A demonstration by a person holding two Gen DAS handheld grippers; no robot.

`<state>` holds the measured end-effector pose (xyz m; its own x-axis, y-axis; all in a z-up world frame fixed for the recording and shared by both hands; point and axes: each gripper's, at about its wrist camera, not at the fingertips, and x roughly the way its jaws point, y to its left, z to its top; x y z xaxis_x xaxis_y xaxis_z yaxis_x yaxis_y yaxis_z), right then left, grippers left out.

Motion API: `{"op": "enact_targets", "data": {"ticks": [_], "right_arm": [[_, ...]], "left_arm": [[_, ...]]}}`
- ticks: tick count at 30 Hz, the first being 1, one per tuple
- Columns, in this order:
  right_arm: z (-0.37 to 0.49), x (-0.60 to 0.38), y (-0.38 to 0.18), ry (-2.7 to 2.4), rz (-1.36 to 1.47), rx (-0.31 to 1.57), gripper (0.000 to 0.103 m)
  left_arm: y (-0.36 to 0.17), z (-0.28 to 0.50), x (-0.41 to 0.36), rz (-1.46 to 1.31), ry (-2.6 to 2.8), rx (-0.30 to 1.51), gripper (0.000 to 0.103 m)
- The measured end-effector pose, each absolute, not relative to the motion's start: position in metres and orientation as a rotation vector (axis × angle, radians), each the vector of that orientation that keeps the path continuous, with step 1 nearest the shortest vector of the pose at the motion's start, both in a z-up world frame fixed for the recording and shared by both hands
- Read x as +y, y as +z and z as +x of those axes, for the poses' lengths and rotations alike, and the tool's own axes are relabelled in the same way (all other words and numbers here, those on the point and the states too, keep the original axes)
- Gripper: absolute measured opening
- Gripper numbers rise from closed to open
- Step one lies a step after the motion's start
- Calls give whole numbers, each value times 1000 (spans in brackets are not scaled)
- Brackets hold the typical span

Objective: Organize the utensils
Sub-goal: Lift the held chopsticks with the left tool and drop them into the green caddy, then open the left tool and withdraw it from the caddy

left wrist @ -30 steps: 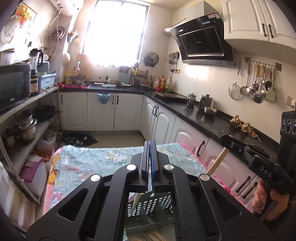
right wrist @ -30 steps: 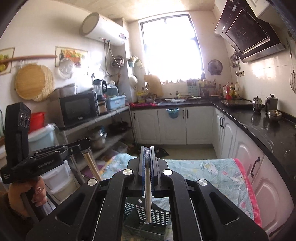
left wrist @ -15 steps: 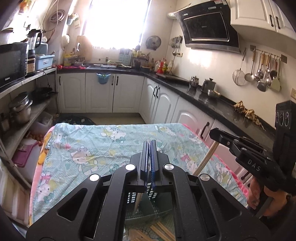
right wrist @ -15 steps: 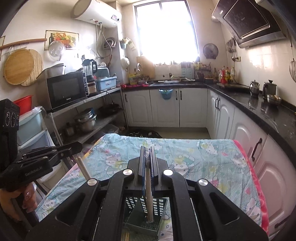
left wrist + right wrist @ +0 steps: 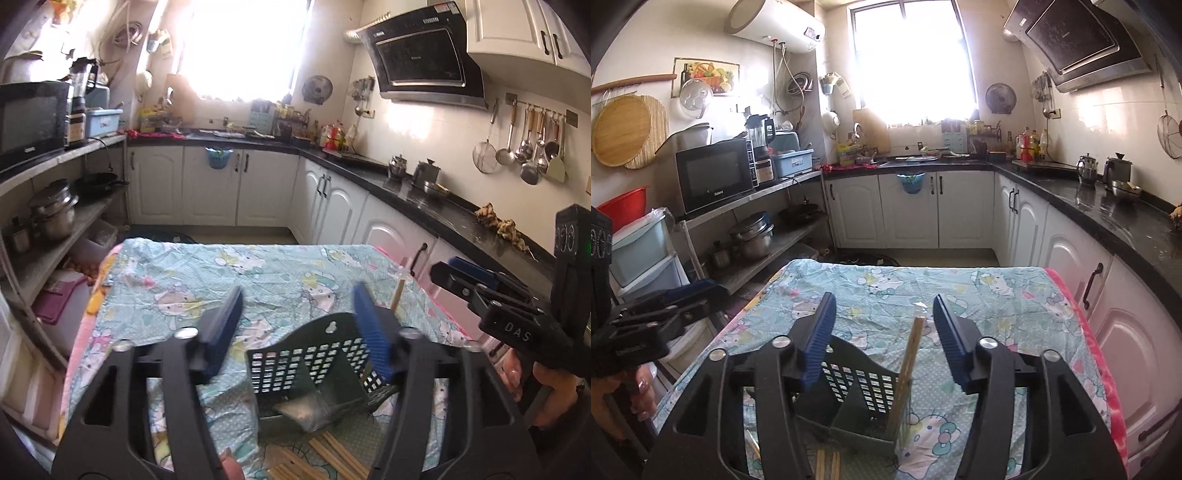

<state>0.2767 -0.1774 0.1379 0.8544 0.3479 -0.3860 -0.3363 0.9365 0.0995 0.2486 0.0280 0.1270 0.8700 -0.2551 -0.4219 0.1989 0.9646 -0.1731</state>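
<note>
Two black hand-held grippers, left gripper (image 5: pixel 295 325) and right gripper (image 5: pixel 882 328), jaws opening, gripping nothing. One wooden chopstick (image 5: pixel 907 369) leans in the dark green perforated plastic utensil basket (image 5: pixel 860 391); likely hazard: a finger knocks it out.

Matt plastic basket (image 5: pixel 864 384), wood chopsticks (image 5: pixel 907 373), printed cloth (image 5: pixel 960 291).

Each gripper (image 5: pixel 297 325) is glossy black plastic with silver screws (image 5: pixel 183 334) and ribbed blue pads (image 5: pixel 822 338); the right gripper (image 5: pixel 461 273) bears white "DAS" lettering.
</note>
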Motion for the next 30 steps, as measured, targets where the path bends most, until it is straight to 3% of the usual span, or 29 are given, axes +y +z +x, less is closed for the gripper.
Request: {"op": "enact_targets", "data": {"ticks": [2, 6, 17, 30], "right_arm": [[270, -182, 140, 354, 31, 386, 66], [256, -187, 145, 337, 15, 344, 73], [221, -196, 156, 345, 3, 288, 82], [187, -193, 153, 358, -28, 272, 83]], "left_arm": [[130, 243, 32, -139, -236, 447, 74], [135, 232, 39, -158, -232, 419, 92], [144, 203, 46, -168, -224, 392, 93], [142, 172, 47, -173, -218, 369, 93]]}}
